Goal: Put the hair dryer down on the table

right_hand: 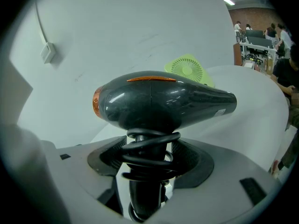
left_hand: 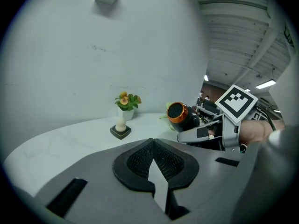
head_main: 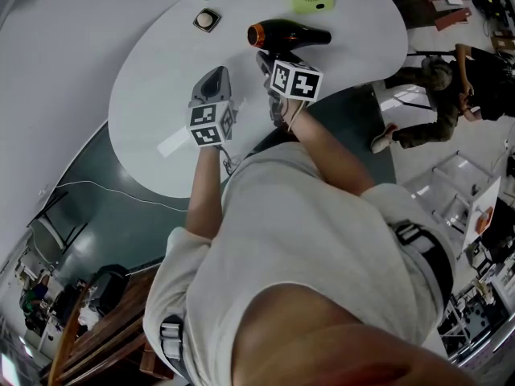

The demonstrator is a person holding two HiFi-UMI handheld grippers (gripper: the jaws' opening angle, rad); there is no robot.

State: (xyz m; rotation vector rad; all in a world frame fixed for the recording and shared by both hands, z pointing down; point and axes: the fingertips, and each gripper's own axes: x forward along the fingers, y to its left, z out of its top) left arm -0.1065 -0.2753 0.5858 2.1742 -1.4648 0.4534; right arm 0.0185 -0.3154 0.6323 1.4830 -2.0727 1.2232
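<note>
The right hand-held gripper (right_hand: 148,174) has its jaws pressed on the handle of the black hair dryer (right_hand: 159,99), and the black cord is wound around that handle just above the pads. The body of the dryer lies across above the jaws, with the orange ring to the left and the nozzle to the right. In the head view the dryer is over the far part of the white bench (head_main: 153,87); it seems a little above the surface, but I cannot say this surely.

The left hand-held gripper (left_hand: 153,147) has its jaws together with nothing between them, and it is beside the right one, over the bench. Behind the dryer stands a green fan (right_hand: 187,69). Further left are a small flower pot (left_hand: 127,105) and a dark square stand (left_hand: 120,130).
</note>
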